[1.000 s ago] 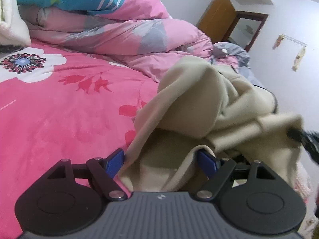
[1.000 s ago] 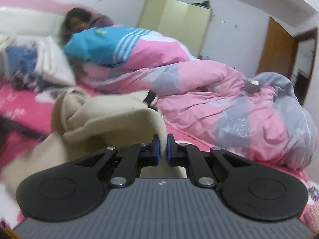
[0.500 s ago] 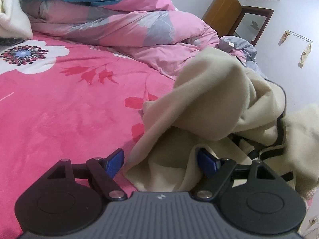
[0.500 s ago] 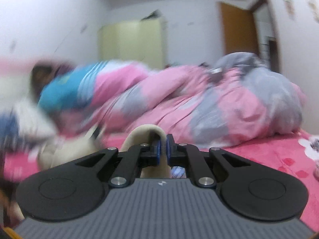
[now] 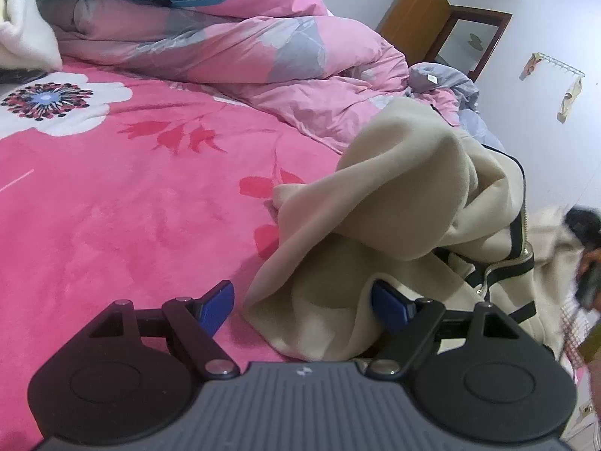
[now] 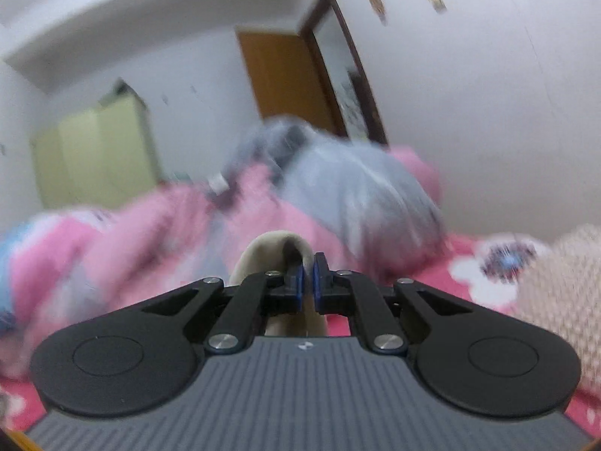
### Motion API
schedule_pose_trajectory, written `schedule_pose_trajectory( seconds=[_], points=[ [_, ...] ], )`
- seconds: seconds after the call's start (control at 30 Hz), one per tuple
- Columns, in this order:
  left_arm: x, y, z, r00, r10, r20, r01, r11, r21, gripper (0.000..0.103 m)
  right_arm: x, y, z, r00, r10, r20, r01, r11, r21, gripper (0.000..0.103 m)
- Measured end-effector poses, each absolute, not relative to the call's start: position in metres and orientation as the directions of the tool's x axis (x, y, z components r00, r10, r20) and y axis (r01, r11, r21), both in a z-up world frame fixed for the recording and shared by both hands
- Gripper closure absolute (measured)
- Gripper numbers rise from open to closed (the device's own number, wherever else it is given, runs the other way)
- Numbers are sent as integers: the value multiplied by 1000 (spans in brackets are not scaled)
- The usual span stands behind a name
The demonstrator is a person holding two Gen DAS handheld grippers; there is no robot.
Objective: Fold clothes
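On pink bedsheet (image 5: 112, 225), at 3 o'clock, cream jacket (image 5: 405, 195) lies bunched. My left gripper (image 5: 300, 302) gapes wide, hem between, ungripped. My right gripper (image 6: 307, 282) pinches cream cloth tight. Pull it taut, level, before laying flat. Since earlier, right view swung toward door (image 6: 285, 79).
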State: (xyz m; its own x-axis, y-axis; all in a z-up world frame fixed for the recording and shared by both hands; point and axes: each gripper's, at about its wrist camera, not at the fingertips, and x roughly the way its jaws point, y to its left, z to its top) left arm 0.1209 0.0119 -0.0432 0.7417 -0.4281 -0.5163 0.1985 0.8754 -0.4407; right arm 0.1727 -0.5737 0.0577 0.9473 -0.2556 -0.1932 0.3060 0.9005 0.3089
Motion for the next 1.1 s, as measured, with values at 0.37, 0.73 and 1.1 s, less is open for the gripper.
schedule_pose_trajectory(
  seconds=[0.37,0.73,1.1],
  points=[
    [101,24,-30,759,-425,-493,209,877,-433,21,158,-586,-61,783,-167,-599,492,756,432,63],
    [52,21,-15,695,-556,-455,344,814,-469,15,1,-529,35,916,145,-375,158,727,668,51],
    [36,-56,-31,621,-514,-592,475,847,-237,40,23,-391,-41,825,382,-417,-41,776,630,52]
  ],
)
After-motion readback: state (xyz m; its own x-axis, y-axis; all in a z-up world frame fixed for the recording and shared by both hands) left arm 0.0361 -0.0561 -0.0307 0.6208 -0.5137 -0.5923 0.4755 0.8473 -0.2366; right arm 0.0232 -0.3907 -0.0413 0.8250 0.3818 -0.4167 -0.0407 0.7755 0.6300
